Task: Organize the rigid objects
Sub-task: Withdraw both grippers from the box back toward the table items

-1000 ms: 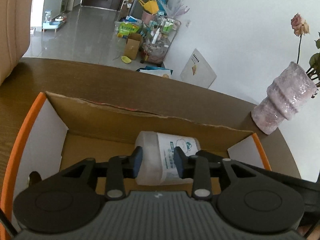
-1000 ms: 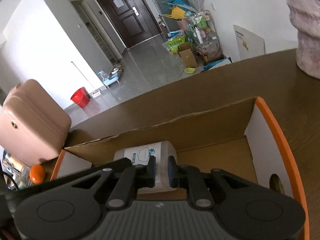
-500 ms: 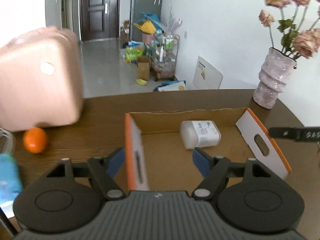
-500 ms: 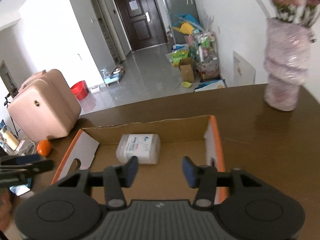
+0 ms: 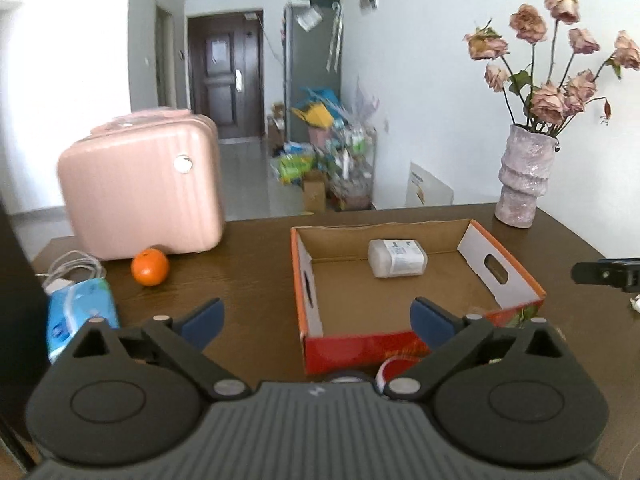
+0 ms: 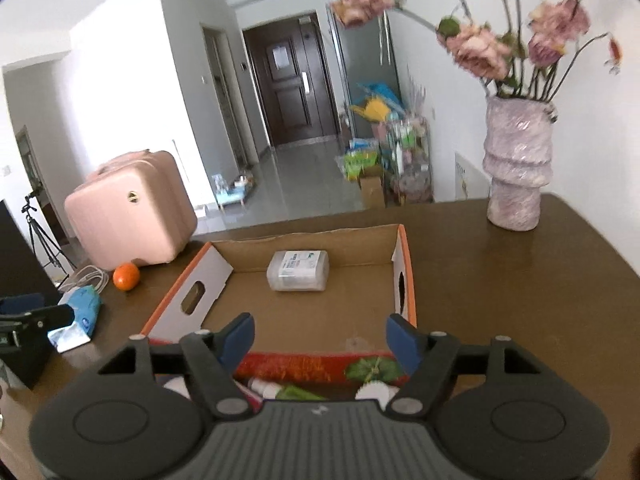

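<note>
Brown table (image 5: 248, 276): container (image 5: 397, 258) in cardboard box (image 5: 308, 280), frame centre. Left gripper (image 5: 316, 316) and right gripper (image 6: 316, 334) opening, empty; next pick: items at lower frame edge.

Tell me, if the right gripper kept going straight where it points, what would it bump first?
Probably the cardboard box: the right gripper, jaws opening and empty, aims over its near wall, toward the floor short of the white container. Depth is unclear.
</note>
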Tool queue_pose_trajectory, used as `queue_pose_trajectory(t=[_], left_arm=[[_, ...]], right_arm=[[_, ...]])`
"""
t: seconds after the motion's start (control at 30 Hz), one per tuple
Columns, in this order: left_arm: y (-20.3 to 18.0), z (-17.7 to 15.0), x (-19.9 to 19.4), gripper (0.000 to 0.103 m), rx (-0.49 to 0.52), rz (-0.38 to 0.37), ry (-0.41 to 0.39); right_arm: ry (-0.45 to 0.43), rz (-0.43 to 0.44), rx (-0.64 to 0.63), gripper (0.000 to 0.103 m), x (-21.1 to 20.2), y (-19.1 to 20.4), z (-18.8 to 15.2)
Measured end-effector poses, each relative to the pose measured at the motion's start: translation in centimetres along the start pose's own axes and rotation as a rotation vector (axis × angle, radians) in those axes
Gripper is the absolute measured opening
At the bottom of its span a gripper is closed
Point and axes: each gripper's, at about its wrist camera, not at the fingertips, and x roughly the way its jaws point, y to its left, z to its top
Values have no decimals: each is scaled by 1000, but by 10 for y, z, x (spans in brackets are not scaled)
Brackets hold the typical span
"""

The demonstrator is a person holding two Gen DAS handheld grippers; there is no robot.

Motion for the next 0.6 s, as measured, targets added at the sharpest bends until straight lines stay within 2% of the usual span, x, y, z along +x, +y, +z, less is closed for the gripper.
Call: queue_pose_trajectory(t=[0.2,0.33,0.43,0.53,0.6], left_arm=[[-3,-64,-44,103,-42,67,-83],[-6,-106,-86,103,-17,95,-175],[-10,-137,-114,103,43,107,-198],[-13,-168,-140,103,37,105,-216],[-17,-188,-148,103,30,98,-197]], right_arm=[[-99,-26,-58,82,-54,14,-62],[-160,-40,-114,85,-87,27,-106],[-207,-55,-155,87,-114,40,-139],[-224,-57,-198,94,-139,53,-169],[-201,-49,-182,95,-152,57,-191]])
